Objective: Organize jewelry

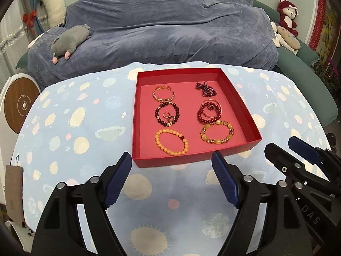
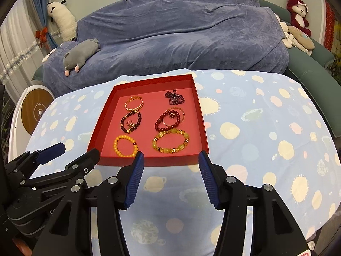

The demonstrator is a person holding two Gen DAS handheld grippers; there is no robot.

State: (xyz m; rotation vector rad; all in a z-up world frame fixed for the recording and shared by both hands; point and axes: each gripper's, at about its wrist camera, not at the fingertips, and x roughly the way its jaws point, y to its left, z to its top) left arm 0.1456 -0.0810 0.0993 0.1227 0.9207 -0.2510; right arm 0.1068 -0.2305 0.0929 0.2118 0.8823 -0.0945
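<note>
While both claws hung low in frame, the left gripper (image 1: 171, 157) and right gripper (image 2: 171, 156) gaped wide, holding nothing. Mid-frame, the red tray (image 1: 191, 157) held six bracelets, with perhaps small rings inside the dark-beaded bracelet (image 1: 167, 114).

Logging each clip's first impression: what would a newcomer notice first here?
The red tray in the middle of the planet-print cloth, with bracelets laid in two columns, such as the orange bead bracelet at its near left. Next, the two open, empty claws, left claw and right claw, just short of the tray's near edge.
</note>
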